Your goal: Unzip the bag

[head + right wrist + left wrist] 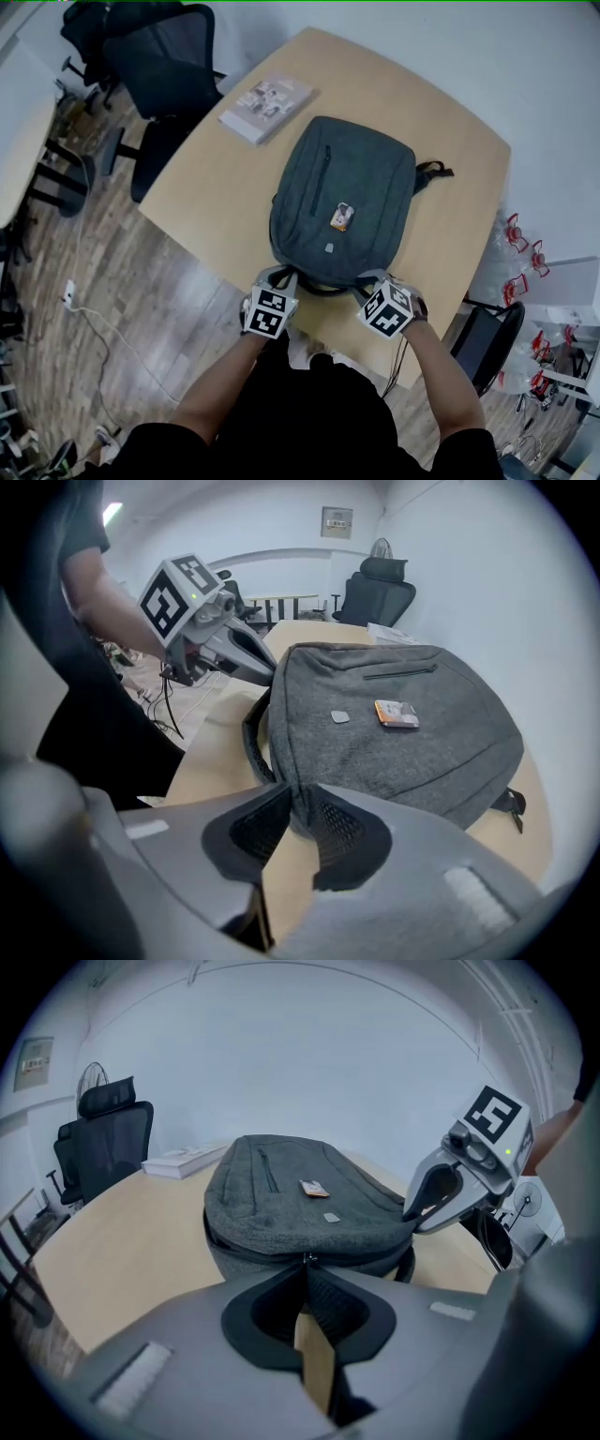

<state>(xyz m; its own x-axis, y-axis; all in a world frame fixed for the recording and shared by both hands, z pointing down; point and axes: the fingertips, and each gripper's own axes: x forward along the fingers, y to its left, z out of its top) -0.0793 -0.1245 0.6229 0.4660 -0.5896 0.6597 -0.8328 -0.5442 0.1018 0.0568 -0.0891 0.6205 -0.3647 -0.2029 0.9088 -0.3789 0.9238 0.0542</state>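
A grey backpack [342, 202] lies flat on the wooden table [206, 202], with a small orange tag [341, 217] on its front. Both grippers are at its near end, either side of the carry handle [323, 286]. My left gripper [278, 275] has its jaws together at the zip line; in the left gripper view the left gripper [307, 1262] pinches a small metal zip pull. My right gripper [375, 278] is shut on a fold of the bag's grey edge fabric, which shows in the right gripper view between the tips of the right gripper [298, 808].
A booklet [267, 108] lies on the table beyond the bag's far left corner. Black office chairs [159, 66] stand past the table's left side. A strap [433, 172] trails off the bag's right. The table's near edge runs just under both grippers.
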